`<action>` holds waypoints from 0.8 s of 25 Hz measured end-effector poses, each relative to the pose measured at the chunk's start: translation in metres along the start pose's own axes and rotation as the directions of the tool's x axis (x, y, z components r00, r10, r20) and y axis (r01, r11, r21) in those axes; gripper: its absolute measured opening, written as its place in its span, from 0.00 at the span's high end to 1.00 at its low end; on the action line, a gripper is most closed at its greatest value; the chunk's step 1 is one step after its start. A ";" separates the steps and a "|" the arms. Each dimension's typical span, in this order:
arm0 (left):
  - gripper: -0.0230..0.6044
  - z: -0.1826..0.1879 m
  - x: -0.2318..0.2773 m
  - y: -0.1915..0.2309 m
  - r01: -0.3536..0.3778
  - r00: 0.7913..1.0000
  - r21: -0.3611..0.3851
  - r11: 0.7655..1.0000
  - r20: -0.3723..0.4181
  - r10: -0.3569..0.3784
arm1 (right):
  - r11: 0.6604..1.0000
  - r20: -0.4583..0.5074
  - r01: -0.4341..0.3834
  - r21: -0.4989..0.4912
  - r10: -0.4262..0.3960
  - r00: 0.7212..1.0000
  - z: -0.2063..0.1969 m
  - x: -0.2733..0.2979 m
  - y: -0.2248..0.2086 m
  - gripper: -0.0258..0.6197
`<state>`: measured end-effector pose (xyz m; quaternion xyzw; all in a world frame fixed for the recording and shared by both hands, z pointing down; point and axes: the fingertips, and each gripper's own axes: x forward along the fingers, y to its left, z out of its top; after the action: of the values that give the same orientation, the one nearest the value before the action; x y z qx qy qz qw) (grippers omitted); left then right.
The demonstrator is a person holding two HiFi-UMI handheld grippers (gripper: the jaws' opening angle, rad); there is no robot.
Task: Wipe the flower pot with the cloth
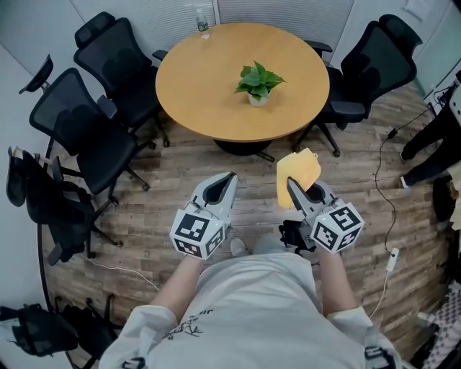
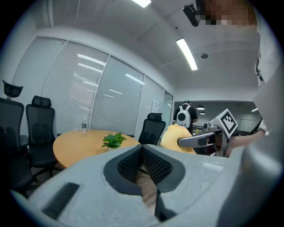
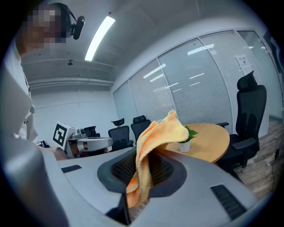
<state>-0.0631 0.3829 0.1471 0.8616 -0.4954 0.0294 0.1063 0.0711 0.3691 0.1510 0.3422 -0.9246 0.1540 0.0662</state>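
Note:
A small white flower pot (image 1: 257, 99) with a green plant (image 1: 258, 78) stands on the round wooden table (image 1: 209, 79), right of its centre; it also shows in the left gripper view as the pot's plant (image 2: 114, 140) and in the right gripper view as the pot (image 3: 184, 145). My right gripper (image 1: 292, 184) is shut on a yellow cloth (image 1: 297, 174), which sticks up from the jaws (image 3: 155, 142). My left gripper (image 1: 230, 178) is shut with nothing in it. Both grippers hang over the floor, short of the table's near edge.
Black office chairs stand round the table: two at the left (image 1: 86, 130), one at the right (image 1: 374, 68). A clear water bottle (image 1: 202, 21) sits at the table's far edge. Cables (image 1: 385, 209) run over the wood floor at the right. A person with a backpack (image 2: 183, 116) stands far off.

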 end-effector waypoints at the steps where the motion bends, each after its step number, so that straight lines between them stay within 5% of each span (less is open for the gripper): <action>1: 0.95 -0.002 0.000 0.004 0.000 1.000 -0.006 1.000 -0.002 0.000 | 1.000 0.000 0.007 0.006 -0.007 1.000 -0.001 0.001 -0.001 0.87; 10: 0.95 -0.005 0.041 0.031 0.019 1.000 -0.001 1.000 -0.008 -0.019 | 0.999 -0.008 0.024 0.038 -0.024 1.000 -0.007 0.037 -0.036 0.87; 20: 0.95 0.016 0.142 0.085 -0.002 1.000 0.001 1.000 -0.010 0.002 | 1.000 -0.035 0.018 0.022 -0.018 0.999 0.032 0.120 -0.139 0.87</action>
<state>-0.0651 0.2178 0.1662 0.8609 -0.4959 0.0340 0.1084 0.0705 0.1847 0.1818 0.3484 -0.9184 0.1697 0.0801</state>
